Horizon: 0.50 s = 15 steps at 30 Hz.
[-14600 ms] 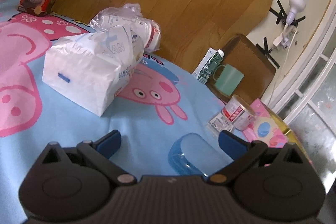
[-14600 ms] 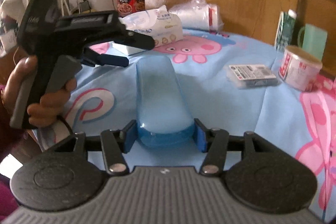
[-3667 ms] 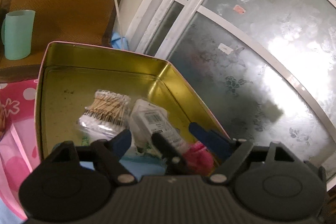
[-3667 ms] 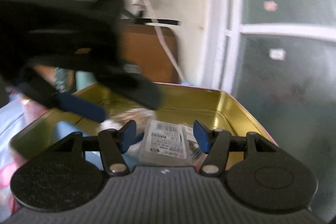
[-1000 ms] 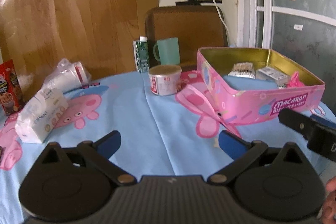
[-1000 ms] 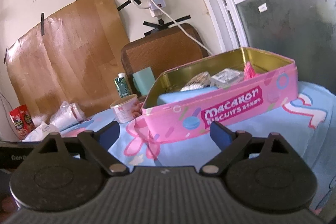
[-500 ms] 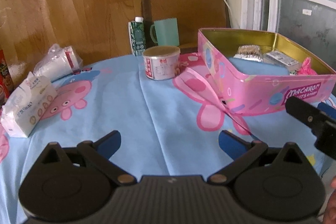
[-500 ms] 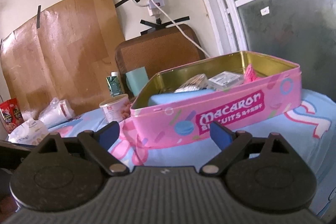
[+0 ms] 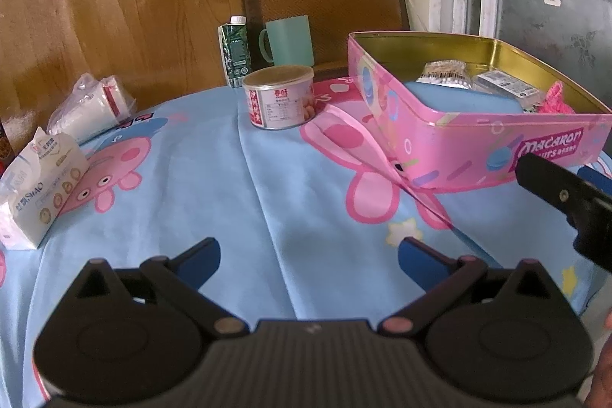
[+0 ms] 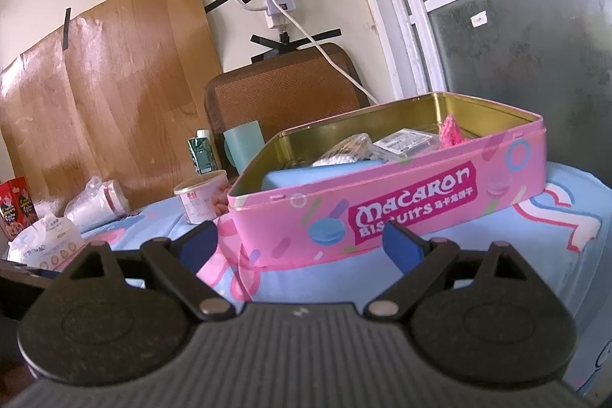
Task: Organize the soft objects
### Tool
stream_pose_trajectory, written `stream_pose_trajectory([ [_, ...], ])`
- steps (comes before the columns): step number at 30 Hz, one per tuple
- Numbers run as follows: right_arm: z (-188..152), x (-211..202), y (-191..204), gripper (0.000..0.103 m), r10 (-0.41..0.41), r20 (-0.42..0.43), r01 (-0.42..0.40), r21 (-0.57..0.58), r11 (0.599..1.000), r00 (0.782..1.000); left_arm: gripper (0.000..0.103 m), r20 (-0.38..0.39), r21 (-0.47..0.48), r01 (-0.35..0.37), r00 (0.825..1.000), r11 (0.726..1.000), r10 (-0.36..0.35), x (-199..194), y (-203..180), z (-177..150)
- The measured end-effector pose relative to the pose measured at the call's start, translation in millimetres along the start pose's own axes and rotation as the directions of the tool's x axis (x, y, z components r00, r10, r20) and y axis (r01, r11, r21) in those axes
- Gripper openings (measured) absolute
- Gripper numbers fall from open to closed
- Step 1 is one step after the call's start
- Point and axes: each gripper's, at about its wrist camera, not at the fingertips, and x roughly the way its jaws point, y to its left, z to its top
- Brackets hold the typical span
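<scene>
Soft objects, like the blue pad, lie in the pink tin at right, so both the left gripper and right gripper hover empty, fingers spread.

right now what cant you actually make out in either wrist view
- Floor of the pink Macaron tin: both views, hidden by its near wall and the blue pad.
- Cotton swab pack: right wrist view, lower part behind the pad.
- Red snack box: cut off by the left edge.
- Small print on the round can: left wrist view, too small to read.
- Right gripper: left wrist view, cut off by the right edge.
</scene>
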Motion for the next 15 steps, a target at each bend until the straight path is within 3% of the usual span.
stream_pose_trajectory([
  [15,-0.4,4.1,1.1,0.095,-0.011,-0.001,0.011,-0.019,1.000,1.000,0.103,-0.021,0.007,0.035,0.999,0.999,-0.035,6.9,-1.2,-2.0],
])
